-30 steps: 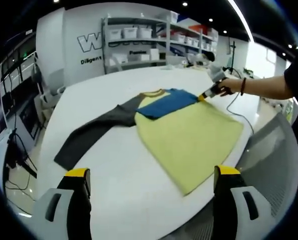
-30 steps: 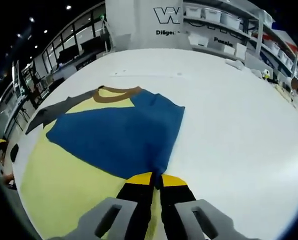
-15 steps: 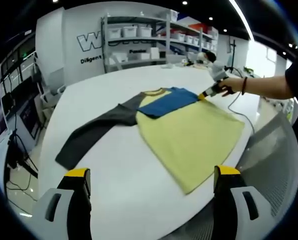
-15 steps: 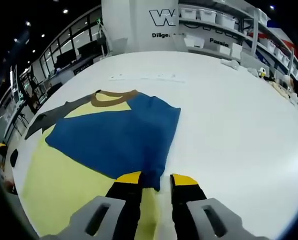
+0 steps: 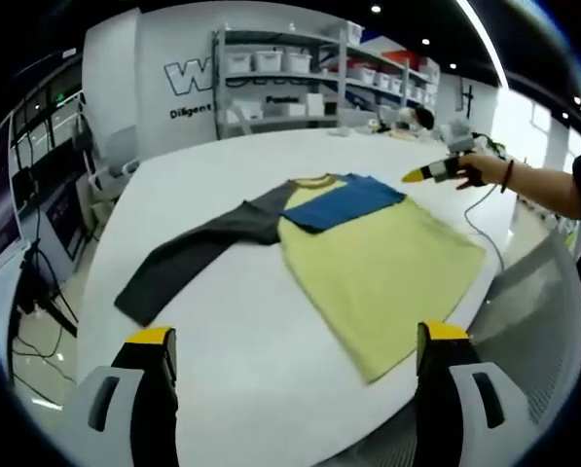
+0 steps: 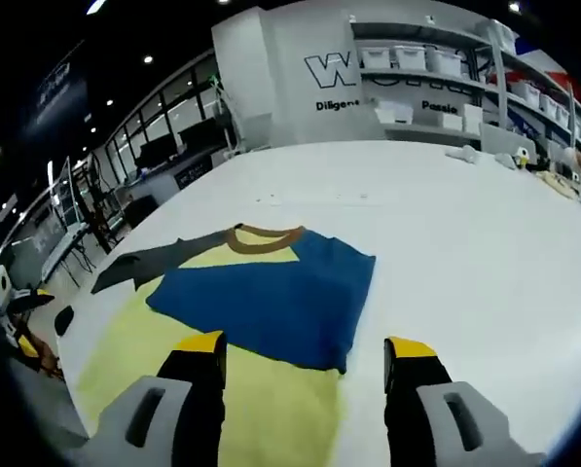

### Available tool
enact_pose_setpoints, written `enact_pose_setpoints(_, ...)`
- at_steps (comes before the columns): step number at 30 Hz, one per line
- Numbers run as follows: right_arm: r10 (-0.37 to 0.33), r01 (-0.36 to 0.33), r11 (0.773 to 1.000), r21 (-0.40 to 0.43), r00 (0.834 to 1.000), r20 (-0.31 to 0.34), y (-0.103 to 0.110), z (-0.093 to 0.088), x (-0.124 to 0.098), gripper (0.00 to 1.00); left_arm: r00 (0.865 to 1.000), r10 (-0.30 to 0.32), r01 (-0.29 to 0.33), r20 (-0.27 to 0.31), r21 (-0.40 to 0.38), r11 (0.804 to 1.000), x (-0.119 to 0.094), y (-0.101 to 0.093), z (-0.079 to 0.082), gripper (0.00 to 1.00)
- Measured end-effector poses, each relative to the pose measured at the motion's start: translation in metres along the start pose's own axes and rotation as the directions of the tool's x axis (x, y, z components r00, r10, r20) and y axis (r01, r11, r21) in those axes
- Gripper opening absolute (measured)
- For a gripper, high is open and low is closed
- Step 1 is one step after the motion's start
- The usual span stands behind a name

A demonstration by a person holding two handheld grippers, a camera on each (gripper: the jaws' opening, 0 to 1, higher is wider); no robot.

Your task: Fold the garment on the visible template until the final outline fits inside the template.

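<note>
A yellow T-shirt (image 5: 387, 268) lies flat on the white table (image 5: 222, 341). Its blue sleeve (image 5: 353, 199) is folded across the chest, and the grey sleeve (image 5: 198, 255) stretches out to the left. My left gripper (image 5: 298, 336) hovers open over the table's near edge, well short of the shirt. In the right gripper view the blue sleeve (image 6: 271, 297) lies just ahead of my right gripper (image 6: 305, 345), which is open and holds nothing, above the yellow body (image 6: 163, 379). A brown collar (image 6: 266, 233) and the grey sleeve (image 6: 144, 265) lie beyond. In the left gripper view the right gripper (image 5: 421, 175) hangs past the shirt's far right corner.
Shelves with white bins (image 5: 280, 78) stand behind the table. A grey mesh chair (image 5: 538, 292) sits at the table's right edge, near a thin cable (image 5: 475, 209). The person's arm (image 5: 553, 190) reaches in from the right. Bare table lies right of the shirt (image 6: 485, 263).
My right gripper was shut on the blue sleeve's edge; it has opened, let the sleeve go and drawn back and up. The sleeve stays folded over the chest.
</note>
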State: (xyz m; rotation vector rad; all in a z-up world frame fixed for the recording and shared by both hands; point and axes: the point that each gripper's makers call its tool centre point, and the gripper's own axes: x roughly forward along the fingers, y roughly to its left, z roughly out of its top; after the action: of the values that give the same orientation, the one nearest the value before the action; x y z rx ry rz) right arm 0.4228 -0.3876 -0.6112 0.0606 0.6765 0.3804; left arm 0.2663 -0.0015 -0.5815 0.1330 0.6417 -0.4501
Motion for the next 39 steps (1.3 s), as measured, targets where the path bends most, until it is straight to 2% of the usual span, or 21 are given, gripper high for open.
enact_pose_setpoints(3,0.029,-0.028,0.998,-0.060,1.000,0.008,0.011,-0.002,-0.012,0.80,1.000,-0.005,0.006,0.016,-0.022,1.000,0.000,0.002,0.004,0.99)
enact_pose_setpoints(9,0.085,-0.083,0.994,-0.074,0.996,0.027,0.032,-0.002,-0.036,0.93,1.000,0.020,-0.020,-0.001,-0.003,1.000,0.001,0.009,0.001,0.99)
enact_pose_setpoints(12,0.114,-0.111,0.988,-0.110,0.993,0.022,0.047,-0.005,-0.049,0.99,1.000,0.023,-0.023,0.001,-0.023,0.999,0.002,0.013,0.000,0.99)
enact_pose_setpoints(17,0.192,-0.186,0.974,-0.126,0.980,0.041,0.074,-0.010,-0.068,0.99,1.000,0.025,-0.025,0.012,-0.075,0.997,0.005,0.020,-0.002,0.98)
enact_pose_setpoints(22,0.224,-0.214,0.968,-0.134,0.973,0.063,0.092,-0.015,-0.084,0.99,1.000,0.026,-0.026,0.001,-0.089,0.996,0.007,0.024,-0.007,0.98)
enact_pose_setpoints(29,0.235,-0.223,0.964,-0.147,0.969,0.070,0.110,-0.027,-0.099,0.99,0.999,0.045,-0.042,0.013,-0.141,0.989,0.013,0.038,-0.007,0.98)
enact_pose_setpoints(33,0.238,-0.228,0.959,-0.169,0.970,0.044,0.117,-0.038,-0.107,0.99,0.998,0.057,-0.054,0.014,-0.165,0.985,0.018,0.046,-0.006,0.98)
enact_pose_setpoints(36,0.240,-0.232,0.957,-0.176,0.970,0.029,0.121,-0.041,-0.111,0.99,0.996,0.091,-0.088,0.008,-0.148,0.985,0.024,0.056,-0.007,0.97)
enact_pose_setpoints(39,0.222,-0.215,0.952,-0.219,0.975,0.009,0.122,-0.043,-0.114,0.99,0.994,0.113,-0.113,-0.006,-0.160,0.981,0.029,0.065,-0.010,0.96)
